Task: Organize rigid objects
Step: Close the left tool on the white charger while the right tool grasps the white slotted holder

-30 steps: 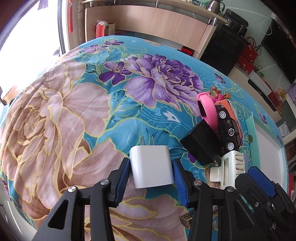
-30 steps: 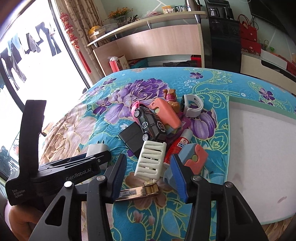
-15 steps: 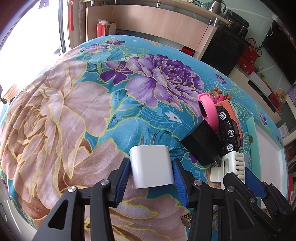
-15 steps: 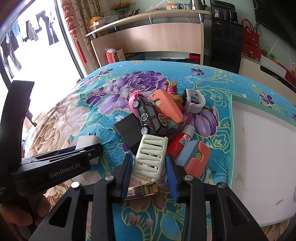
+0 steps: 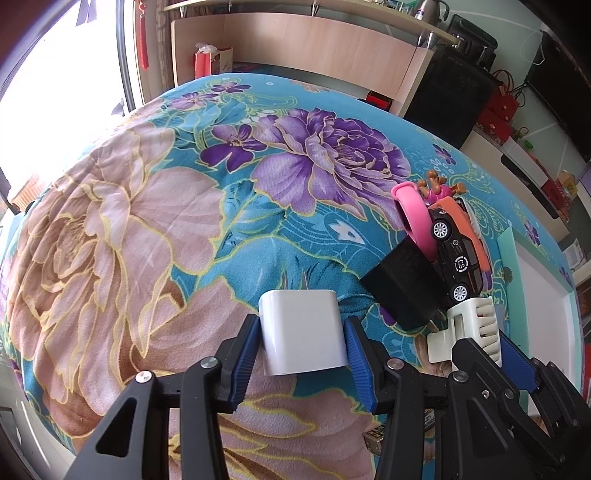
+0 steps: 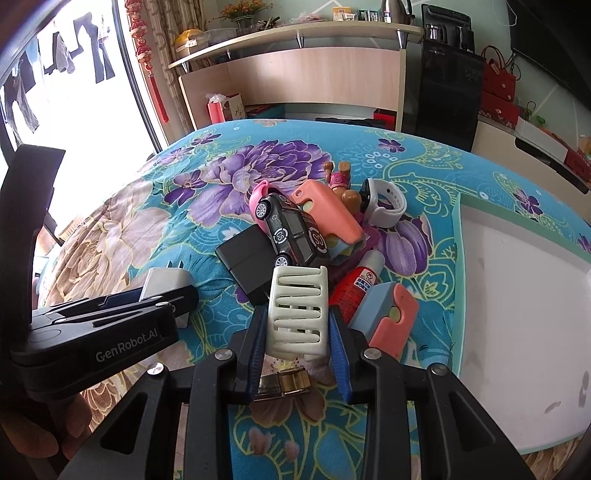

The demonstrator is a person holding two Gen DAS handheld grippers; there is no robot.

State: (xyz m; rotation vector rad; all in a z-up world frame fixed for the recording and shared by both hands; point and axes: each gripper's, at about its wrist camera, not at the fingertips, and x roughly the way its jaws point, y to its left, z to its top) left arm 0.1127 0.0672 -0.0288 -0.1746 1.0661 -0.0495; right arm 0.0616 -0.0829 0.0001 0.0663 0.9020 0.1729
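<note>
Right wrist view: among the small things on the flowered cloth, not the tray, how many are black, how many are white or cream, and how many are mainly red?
Black: 2, the box and the toy car
White or cream: 3, the charger, the watch and the hair clip
Red: 1, the glue tube
Total: 6

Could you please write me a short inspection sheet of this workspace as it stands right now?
Surface: floral cloth; white tray at its right, bare.
Job's things: white charger; cream hair claw.
Clutter: toy car, black box, white watch, glue tube piled together.
Grippers: left gripper clamps the charger; right gripper, jaws just closing, pinches the claw.
Cables: nothing seen.
Surroundings: wall shelf, window.
</note>
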